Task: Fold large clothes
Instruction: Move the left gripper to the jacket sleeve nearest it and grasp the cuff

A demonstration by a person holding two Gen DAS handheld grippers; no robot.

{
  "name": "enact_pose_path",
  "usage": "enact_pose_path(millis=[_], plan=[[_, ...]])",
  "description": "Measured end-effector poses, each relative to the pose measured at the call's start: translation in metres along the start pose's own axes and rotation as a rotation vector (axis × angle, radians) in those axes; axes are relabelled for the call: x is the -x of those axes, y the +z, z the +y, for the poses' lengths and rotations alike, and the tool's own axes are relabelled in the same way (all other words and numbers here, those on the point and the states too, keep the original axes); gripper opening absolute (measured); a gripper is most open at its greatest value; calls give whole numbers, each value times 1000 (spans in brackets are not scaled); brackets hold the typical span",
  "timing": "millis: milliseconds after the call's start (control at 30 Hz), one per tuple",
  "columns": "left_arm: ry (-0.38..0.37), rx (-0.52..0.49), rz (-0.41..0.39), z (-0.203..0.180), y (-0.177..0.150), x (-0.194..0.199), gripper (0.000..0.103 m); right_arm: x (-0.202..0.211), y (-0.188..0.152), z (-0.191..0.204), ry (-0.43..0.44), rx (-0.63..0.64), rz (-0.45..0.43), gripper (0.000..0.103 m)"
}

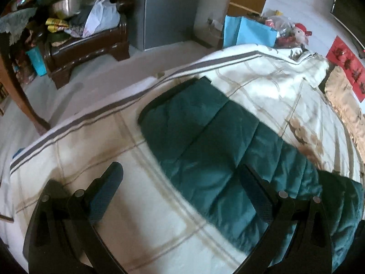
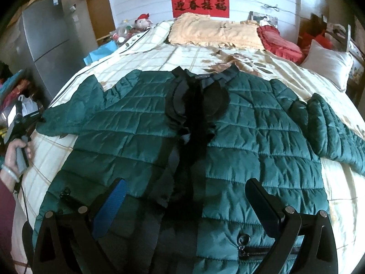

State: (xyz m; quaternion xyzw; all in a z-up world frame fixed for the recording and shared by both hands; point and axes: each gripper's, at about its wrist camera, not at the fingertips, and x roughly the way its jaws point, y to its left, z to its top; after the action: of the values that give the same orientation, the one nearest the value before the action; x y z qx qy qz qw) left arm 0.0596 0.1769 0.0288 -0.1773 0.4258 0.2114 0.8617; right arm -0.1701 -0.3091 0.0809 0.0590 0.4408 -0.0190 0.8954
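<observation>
We find the green quilted jacket [image 2: 239, 141] spread flat, front up, on the bed [image 2: 159, 43], sleeves out. Both the left gripper [image 1: 180, 182] and right gripper [image 2: 184, 196] have fingers wide apart, holding nothing. Folding appears unstarted; next, we should grasp a sleeve [image 1: 189, 123].

Dark green quilted jacket [image 2: 251, 137] with black collar, centre frame; cream checked bedspread [image 2: 182, 54]; red banner [image 2: 200, 5] at top.

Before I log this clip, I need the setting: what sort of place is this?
Most likely a bedroom in a home. A green quilted jacket lies spread on a bed with a cream patterned bedspread, pillows are stacked at its head, and a red banner hangs on the wall above.
</observation>
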Motion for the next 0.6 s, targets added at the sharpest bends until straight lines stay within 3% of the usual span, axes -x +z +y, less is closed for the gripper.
enact_pose_path(millis=[167, 233, 300, 367, 433, 500, 600], plan=[[-30, -30, 14, -12, 6, -13, 96, -9, 4, 5, 1, 10, 22, 103], [-56, -28, 19, -13, 8, -19, 80, -12, 4, 6, 3, 11, 31, 103], [-61, -13, 17, -12, 11, -22, 76, -14, 4, 6, 4, 11, 36, 103], [-88, 2, 1, -10, 13, -23, 58, -16, 3, 7, 1, 11, 42, 103], [-131, 12, 1, -7, 16, -21, 25, -16, 3, 5, -1, 8, 46, 103], [-160, 33, -2, -4, 17, -14, 17, -16, 3, 3, -2, 2, 45, 103], [-199, 30, -47, -5, 17, 12, 15, -15, 3, 0, -1, -7, 39, 103]])
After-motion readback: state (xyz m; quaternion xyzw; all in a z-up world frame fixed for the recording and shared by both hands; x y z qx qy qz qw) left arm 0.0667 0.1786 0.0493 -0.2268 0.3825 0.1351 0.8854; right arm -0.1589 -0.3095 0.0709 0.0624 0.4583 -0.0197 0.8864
